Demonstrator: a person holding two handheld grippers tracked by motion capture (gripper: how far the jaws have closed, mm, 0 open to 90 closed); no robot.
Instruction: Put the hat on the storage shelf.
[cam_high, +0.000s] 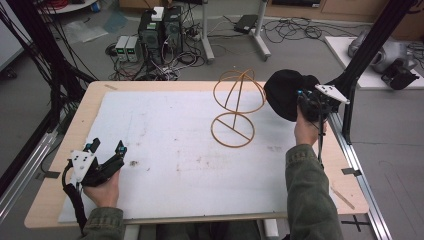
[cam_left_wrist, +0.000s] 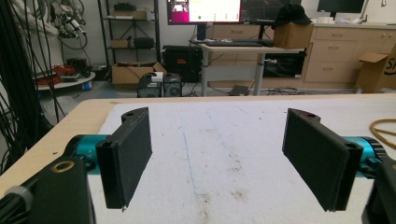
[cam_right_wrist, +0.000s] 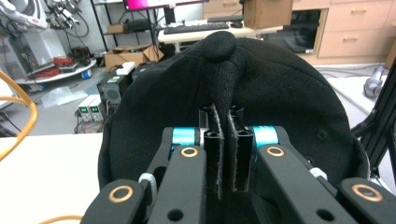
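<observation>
A black cap hangs above the table's right side, pinched at a fold of its fabric by my right gripper. In the right gripper view the jaws stand pressed together on the black cap, whose top button points up. An orange wire hat stand stands upright on the white mat just left of the cap; one of its loops, the hat stand, shows at that view's left edge. My left gripper rests low at the table's front left, open, with nothing between its fingers.
A white mat covers most of the wooden table. A black frame post rises at the right edge, close to the cap. Cables and power supplies lie on the floor beyond the table.
</observation>
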